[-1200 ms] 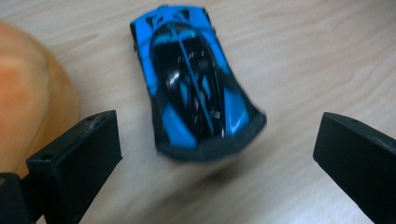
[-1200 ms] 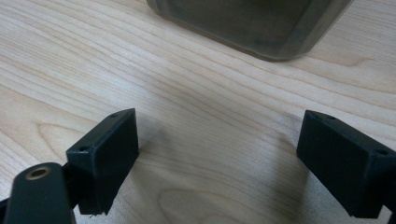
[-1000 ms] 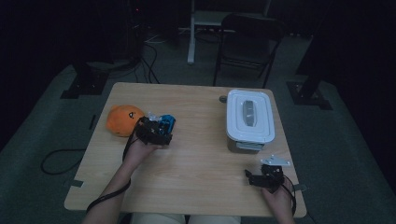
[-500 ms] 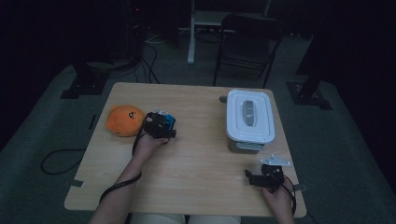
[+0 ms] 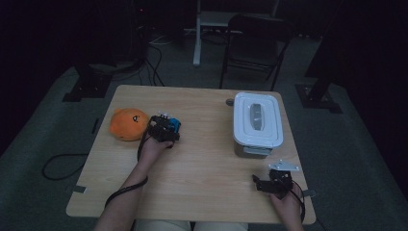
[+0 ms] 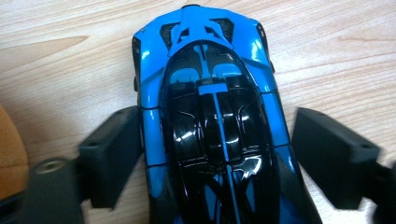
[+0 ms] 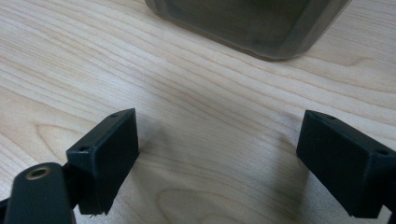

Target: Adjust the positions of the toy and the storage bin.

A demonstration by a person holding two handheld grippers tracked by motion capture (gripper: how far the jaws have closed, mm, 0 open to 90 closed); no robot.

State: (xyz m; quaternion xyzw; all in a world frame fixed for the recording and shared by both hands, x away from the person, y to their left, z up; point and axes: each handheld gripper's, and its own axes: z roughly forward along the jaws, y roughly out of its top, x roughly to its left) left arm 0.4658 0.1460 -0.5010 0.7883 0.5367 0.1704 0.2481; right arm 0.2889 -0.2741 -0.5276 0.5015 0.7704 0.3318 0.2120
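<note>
While the left tool, jaws just closing astride the blue toy car near the desk's left edge, has only one pad touching, an uneven squeeze might skid the glossy car aside; the right tool gapes empty
</note>
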